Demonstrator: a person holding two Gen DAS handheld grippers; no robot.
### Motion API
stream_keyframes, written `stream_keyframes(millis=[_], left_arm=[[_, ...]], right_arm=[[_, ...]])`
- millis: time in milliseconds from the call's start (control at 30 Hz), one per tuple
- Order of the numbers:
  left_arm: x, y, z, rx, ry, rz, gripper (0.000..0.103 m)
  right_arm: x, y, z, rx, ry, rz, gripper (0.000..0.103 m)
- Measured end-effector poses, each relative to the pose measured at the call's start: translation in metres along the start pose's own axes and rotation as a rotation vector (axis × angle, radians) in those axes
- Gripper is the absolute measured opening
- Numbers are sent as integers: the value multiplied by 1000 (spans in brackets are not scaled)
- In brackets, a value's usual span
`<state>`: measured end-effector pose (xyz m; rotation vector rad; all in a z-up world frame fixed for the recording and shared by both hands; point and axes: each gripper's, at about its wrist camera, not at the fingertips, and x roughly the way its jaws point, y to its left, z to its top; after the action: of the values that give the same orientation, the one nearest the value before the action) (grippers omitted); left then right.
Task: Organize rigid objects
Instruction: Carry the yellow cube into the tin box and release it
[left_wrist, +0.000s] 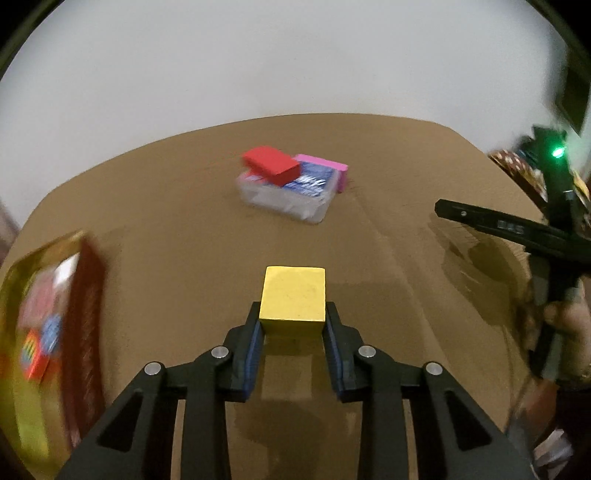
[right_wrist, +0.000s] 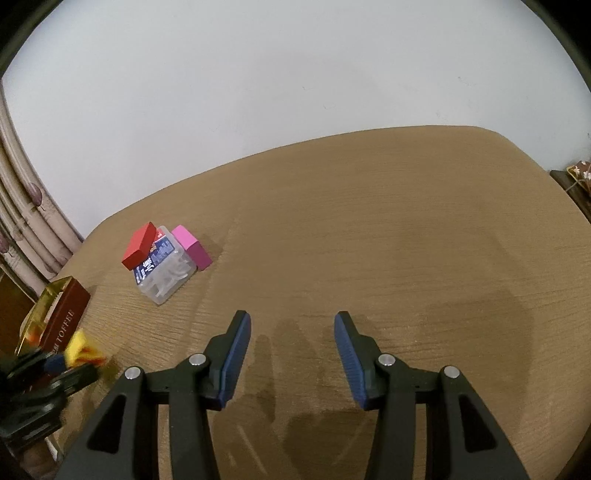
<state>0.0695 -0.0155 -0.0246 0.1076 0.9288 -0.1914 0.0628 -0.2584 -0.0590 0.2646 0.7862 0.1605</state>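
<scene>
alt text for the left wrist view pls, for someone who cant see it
The left gripper is shut on a yellow block above a brown table. Further back, a red block rests on a clear plastic box with a pink block beside it. A gold tin sits at left; the right gripper enters at right.

- The middle and right side of the table (right_wrist: 388, 229) are being left bare, so wide passage is being offered there, up to the far edge.
- The far left part is being blocked by a clear plastic box (right_wrist: 166, 275), with a red block (right_wrist: 138, 246) resting tilted on it and a pink block (right_wrist: 192, 247) touching its side.
- The left edge is being crowded by a toffee tin (right_wrist: 61, 317).
- The space between the left gripper (left_wrist: 293, 321) fingers is being filled by a yellow cube (left_wrist: 293, 297).
</scene>
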Motion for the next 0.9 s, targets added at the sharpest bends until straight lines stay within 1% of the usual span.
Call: stream_keyframes(millis=[67, 133, 200, 233, 300, 333, 400, 467, 533, 633, 667, 733, 833, 900], left_arm=[[-25, 11, -9, -28, -16, 20, 27], [-54, 30, -16, -70, -29, 51, 27], [-81, 59, -22, -135, -34, 93, 27], [-91, 76, -25, -165, -22, 111, 27], [-104, 116, -34, -207, 9, 146, 27], [-107, 138, -40, -227, 27, 183, 27], [-100, 165, -47, -255, 76, 217, 27], [-90, 179, -50, -272, 95, 231, 27], [-74, 183, -50, -275, 113, 238, 27], [-56, 189, -52, -278, 125, 229, 27], [-52, 191, -52, -284, 131, 239, 27], [-45, 193, -51, -296, 133, 212, 27], [-37, 193, -49, -284, 127, 230, 27], [-34, 193, -50, -283, 139, 217, 27]], right_arm=[[2, 1, 1, -4, 7, -3, 48], [5, 3, 4, -7, 15, -7, 48], [8, 4, 3, -12, 22, -10, 50], [10, 6, 3, -19, 25, -10, 54], [12, 8, 2, -26, 28, -17, 55], [13, 9, 2, -27, 30, -19, 55], [15, 9, 2, -28, 32, -22, 55], [16, 11, 2, -32, 34, -27, 55], [18, 12, 1, -36, 36, -29, 55], [18, 12, 1, -37, 36, -30, 55], [19, 13, 1, -38, 37, -31, 55], [21, 14, 1, -42, 38, -32, 55], [22, 14, 1, -45, 39, -33, 55], [22, 14, 1, -44, 39, -33, 55]])
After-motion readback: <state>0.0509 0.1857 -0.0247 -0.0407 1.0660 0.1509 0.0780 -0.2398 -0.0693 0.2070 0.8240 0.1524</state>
